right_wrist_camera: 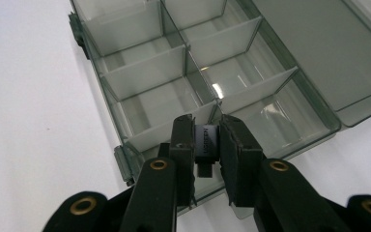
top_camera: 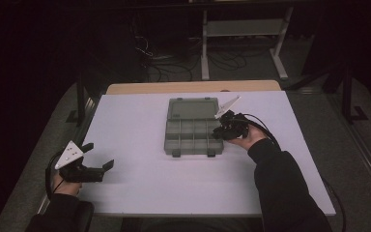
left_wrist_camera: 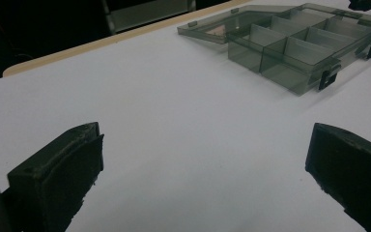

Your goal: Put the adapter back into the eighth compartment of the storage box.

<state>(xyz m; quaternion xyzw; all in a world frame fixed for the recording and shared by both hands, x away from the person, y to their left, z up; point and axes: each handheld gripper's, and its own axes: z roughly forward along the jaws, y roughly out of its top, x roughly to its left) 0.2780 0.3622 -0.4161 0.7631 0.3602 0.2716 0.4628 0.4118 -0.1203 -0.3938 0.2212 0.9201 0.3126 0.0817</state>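
A clear grey compartment box (top_camera: 193, 137) lies open in the middle of the white table, its lid (top_camera: 193, 108) flat on the far side. My right gripper (top_camera: 222, 129) hovers at the box's right edge, shut on a small dark adapter (right_wrist_camera: 206, 145) with pale lettering. In the right gripper view the adapter hangs just above the box's near compartments (right_wrist_camera: 160, 104). My left gripper (top_camera: 99, 157) rests near the table's front left corner, open and holding nothing; its wide-apart fingers (left_wrist_camera: 58, 169) frame bare table, with the box (left_wrist_camera: 294, 53) farther off.
The white table sheet (top_camera: 140, 174) covers a wooden top whose far edge (top_camera: 193, 87) shows behind the box. Beyond it stand a desk frame's legs (top_camera: 205, 53) and loose cables on the dark floor.
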